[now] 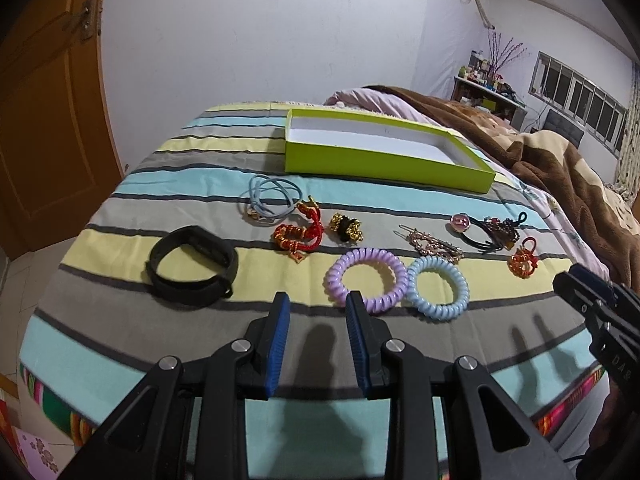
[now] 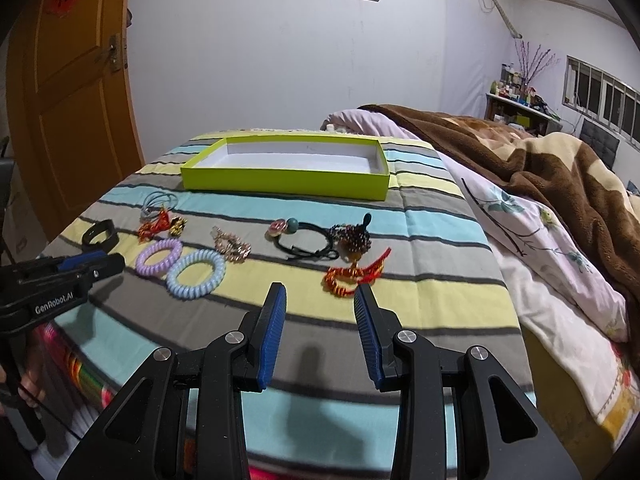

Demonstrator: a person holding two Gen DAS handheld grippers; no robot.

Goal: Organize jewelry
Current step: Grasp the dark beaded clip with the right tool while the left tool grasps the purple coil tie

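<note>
I see my left gripper [image 1: 318, 300] and right gripper [image 2: 320, 292] both spread and holding nothing (hovering over the striped bedspread [image 1: 120, 344]), the jewelry just ahead, the green box [image 2: 280, 178] beyond.

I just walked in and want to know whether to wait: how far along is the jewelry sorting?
Nothing looks done yet: the green box is empty. Nothing is in hand either; the left gripper and right gripper hover open over the striped bedspread. All is left: the purple coil tie, blue coil tie, black band, red bracelet and the rest lie loose.
</note>
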